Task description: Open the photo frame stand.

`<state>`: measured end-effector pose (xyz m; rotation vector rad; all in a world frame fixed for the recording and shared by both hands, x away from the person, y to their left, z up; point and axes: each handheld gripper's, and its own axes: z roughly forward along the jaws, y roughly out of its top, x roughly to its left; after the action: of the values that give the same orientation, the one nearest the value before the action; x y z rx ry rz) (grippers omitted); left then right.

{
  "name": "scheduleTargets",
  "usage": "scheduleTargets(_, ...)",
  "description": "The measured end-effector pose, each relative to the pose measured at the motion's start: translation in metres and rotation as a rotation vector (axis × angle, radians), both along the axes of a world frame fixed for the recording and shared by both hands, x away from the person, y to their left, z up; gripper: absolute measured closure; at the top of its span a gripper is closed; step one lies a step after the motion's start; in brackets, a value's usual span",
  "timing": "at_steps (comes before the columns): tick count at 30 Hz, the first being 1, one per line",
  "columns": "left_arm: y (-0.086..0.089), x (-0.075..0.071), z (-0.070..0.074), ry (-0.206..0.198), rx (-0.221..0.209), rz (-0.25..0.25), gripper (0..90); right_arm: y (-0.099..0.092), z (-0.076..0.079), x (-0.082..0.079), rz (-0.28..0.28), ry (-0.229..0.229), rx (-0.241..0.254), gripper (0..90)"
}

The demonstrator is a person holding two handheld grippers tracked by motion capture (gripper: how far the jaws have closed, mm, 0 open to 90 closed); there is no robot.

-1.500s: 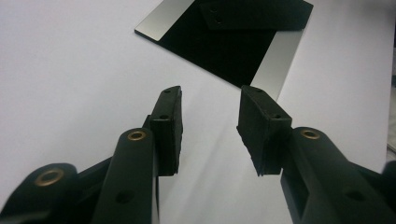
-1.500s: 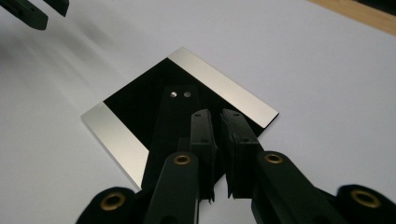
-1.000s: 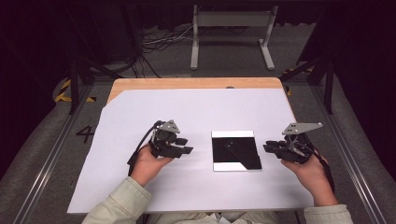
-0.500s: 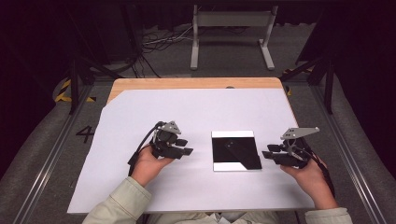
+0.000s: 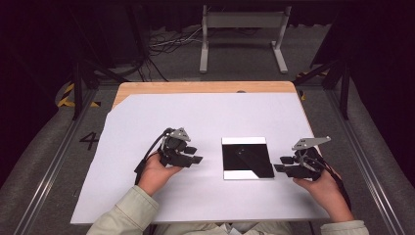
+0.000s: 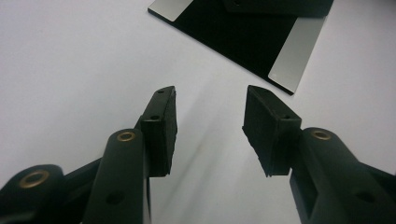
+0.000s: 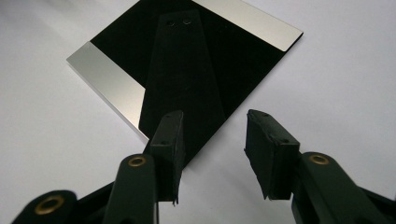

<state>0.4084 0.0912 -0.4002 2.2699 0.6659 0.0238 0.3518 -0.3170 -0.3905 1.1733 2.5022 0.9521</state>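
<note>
A black square picture frame (image 5: 247,157) lies face down on the white sheet, with silver strips along its edges and its black stand flap (image 7: 182,70) folded flat. My left gripper (image 5: 194,154) rests to its left, open, jaws pointing at the frame (image 6: 247,32) with bare sheet between them. The left gripper (image 6: 210,109) holds nothing. My right gripper (image 5: 280,165) sits just off the frame's right edge, open; its jaws have just been opening. In the right gripper view the right gripper (image 7: 212,130) stands by the near corner of the frame (image 7: 187,60) without touching it.
The white sheet (image 5: 205,115) covers most of a wooden table (image 5: 195,87). A grey metal stand (image 5: 242,22) and cables (image 5: 166,46) lie on the floor beyond it. Dark rails run along both sides.
The right gripper's jaws have spread wider and that hand has shifted slightly toward the near edge of the table. The left gripper and the frame have stayed put.
</note>
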Motion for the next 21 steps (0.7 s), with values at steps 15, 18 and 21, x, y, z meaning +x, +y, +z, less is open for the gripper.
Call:
scheduleTargets(15, 0.0, 0.001, -0.001, 0.005, 0.002, 0.001, 54.4, 0.009, -0.017, -0.002, 0.044, 0.076, -0.057, 54.2)
scheduleTargets(18, 0.0, 0.001, -0.001, 0.009, 0.001, 0.001, 54.3, 0.011, -0.019, -0.001, 0.053, 0.091, -0.064, 54.2)
scheduleTargets(21, 0.0, 0.001, -0.001, 0.008, 0.004, -0.002, 54.2, 0.012, -0.021, -0.001, 0.061, 0.098, -0.075, 53.8)
